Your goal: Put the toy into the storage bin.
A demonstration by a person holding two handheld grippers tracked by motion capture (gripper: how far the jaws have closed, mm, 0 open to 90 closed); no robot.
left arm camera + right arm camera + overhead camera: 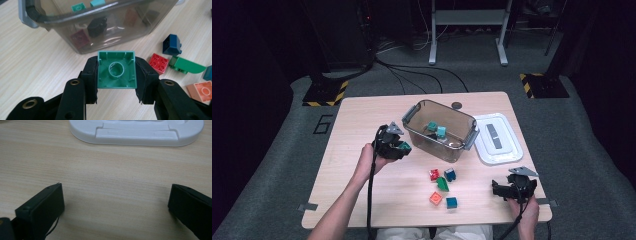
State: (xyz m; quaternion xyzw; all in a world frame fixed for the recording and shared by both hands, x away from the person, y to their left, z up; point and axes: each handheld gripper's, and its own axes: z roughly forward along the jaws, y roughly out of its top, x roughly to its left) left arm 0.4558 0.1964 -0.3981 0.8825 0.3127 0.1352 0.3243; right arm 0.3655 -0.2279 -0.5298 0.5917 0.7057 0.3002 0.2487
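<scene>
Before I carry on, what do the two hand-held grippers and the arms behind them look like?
Both are black two-jaw tools. The left hand-held gripper and the right hand-held gripper each carry a grey three-cornered plate on top and trail a black cable toward the person. In the left gripper view its arms have brass-ringed holes. The forearms are bare, with no sleeves in view.

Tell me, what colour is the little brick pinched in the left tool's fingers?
Green. The brick shows best in the left gripper view, hollow underside facing the camera.
</scene>
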